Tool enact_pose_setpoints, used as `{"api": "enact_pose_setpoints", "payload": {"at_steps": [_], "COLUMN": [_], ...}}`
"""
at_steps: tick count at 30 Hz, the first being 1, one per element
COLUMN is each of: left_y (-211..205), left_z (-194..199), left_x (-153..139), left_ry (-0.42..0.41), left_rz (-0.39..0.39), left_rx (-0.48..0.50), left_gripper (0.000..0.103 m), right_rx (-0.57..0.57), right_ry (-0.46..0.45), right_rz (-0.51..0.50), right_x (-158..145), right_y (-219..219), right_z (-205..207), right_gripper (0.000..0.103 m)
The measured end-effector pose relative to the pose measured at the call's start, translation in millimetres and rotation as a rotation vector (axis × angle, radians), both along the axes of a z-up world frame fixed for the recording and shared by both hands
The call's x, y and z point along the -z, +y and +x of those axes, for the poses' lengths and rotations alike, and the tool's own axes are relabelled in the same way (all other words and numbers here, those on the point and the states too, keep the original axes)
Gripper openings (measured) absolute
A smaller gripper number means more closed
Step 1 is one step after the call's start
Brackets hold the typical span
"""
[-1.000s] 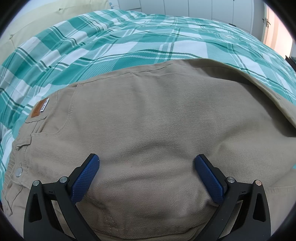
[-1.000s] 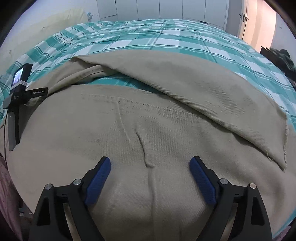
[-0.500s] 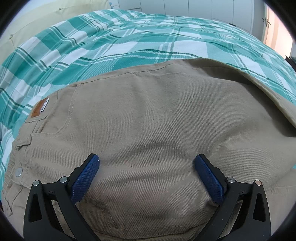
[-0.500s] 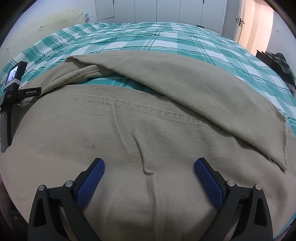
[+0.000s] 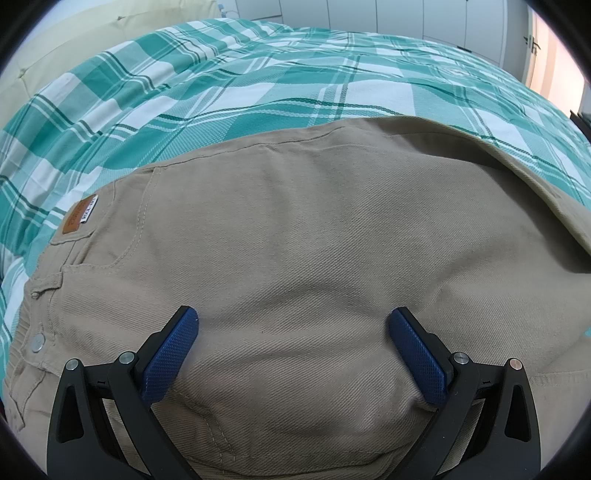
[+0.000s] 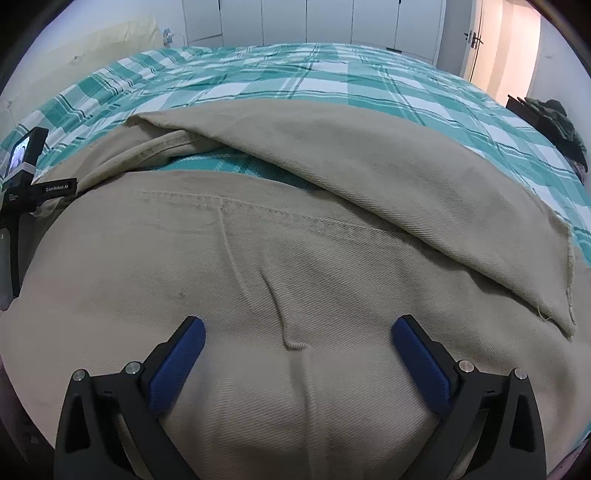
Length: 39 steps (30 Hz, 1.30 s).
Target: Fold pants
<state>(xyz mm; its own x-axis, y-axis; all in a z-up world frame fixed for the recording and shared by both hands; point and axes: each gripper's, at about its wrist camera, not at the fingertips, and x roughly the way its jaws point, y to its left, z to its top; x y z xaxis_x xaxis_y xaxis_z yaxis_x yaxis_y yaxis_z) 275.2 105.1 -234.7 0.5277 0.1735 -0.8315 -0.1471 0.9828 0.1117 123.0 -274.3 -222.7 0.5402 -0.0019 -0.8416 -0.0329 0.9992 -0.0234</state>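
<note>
Beige pants (image 5: 295, 229) lie spread on a bed. In the left wrist view I see the waistband end, with a brown leather patch (image 5: 78, 220) and a metal button (image 5: 37, 342) at the left. My left gripper (image 5: 293, 321) is open, its blue pads straddling a hump of the pants' seat fabric. In the right wrist view the pant legs (image 6: 295, 258) lie across the bed, one leg with a frayed hem (image 6: 565, 280) lying on top at the right. My right gripper (image 6: 297, 330) is open over a small crease (image 6: 291, 343) in the near leg.
The bed has a teal and white plaid sheet (image 5: 258, 92). White wardrobe doors (image 6: 314, 18) and a doorway stand beyond it. The left gripper's body (image 6: 22, 184) shows at the left edge of the right wrist view. Dark clothes (image 6: 554, 122) lie at the far right.
The right gripper has opened a little wider and shifted slightly over the leg fabric. The left gripper has not moved.
</note>
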Motion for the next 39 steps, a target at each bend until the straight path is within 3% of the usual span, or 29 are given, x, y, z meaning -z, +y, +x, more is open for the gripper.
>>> {"api": "enact_pose_setpoints", "payload": {"at_steps": [5,10,13,15,16,17,20,23,26,28,30,32,33,36,39], "left_y": [0.2,0.3,0.5,0.3,0.2,0.2,0.1,-0.1,0.1,0.1,0.0,0.1,0.0,-0.2,0.8], "left_z": [-0.1,0.0,-0.2,-0.3,-0.3,-0.1,0.1,-0.6,-0.6,-0.6,-0.7,-0.8,-0.9,-1.2,-0.5], "left_x": [0.0,-0.1,-0.2,0.0,0.0,0.0,0.1,0.2,0.2,0.1,0.1,0.2,0.2,1.0,1.0], "left_ry": [0.0,0.0,-0.001,-0.001,0.0,0.0,0.0,0.0,0.0,0.001,-0.001,0.0,-0.001,-0.001,-0.002], "left_rz": [0.0,0.0,-0.001,-0.001,0.0,0.0,0.0,-0.001,-0.001,-0.001,-0.001,-0.001,-0.002,-0.001,-0.014], "left_rx": [0.0,0.0,0.0,0.0,0.0,0.0,0.0,0.0,0.0,0.0,0.0,0.0,0.0,0.0,-0.003], "left_gripper": [0.103,0.103,0.103,0.103,0.103,0.103,0.103,0.103,0.103,0.103,0.103,0.103,0.103,0.103,0.103], "right_rx": [-0.005,-0.048,0.067,0.167,0.234,0.279,0.536,0.721,0.825,0.863,0.886,0.876,0.84,0.689,0.527], "right_ry": [0.005,0.2,0.098,0.054,0.043,0.043,0.064,-0.035,-0.149,-0.161,-0.157,-0.157,-0.158,-0.207,-0.3], "right_rz": [0.016,0.068,0.34,0.51,0.656,0.737,0.908,1.015,0.997,0.982,0.92,0.851,0.812,0.701,0.642], "right_x": [-1.9,-25.0,-60.7,-63.7,-56.2,-48.6,-14.1,0.7,-0.6,2.6,3.2,1.5,-4.4,-39.7,-95.7], "right_y": [-1.8,-9.6,-48.4,-73.9,-92.3,-103.3,-139.2,-160.7,-169.7,-170.3,-169.3,-167.5,-165.7,-162.9,-158.4], "right_z": [0.2,11.4,-7.3,-12.7,-11.0,-8.0,-2.5,-6.7,-7.5,-4.7,-1.5,3.0,7.2,14.0,19.4], "right_gripper": [0.101,0.099,0.094,0.092,0.091,0.084,0.071,0.062,0.058,0.047,0.024,0.01,0.004,0.004,0.004]}}
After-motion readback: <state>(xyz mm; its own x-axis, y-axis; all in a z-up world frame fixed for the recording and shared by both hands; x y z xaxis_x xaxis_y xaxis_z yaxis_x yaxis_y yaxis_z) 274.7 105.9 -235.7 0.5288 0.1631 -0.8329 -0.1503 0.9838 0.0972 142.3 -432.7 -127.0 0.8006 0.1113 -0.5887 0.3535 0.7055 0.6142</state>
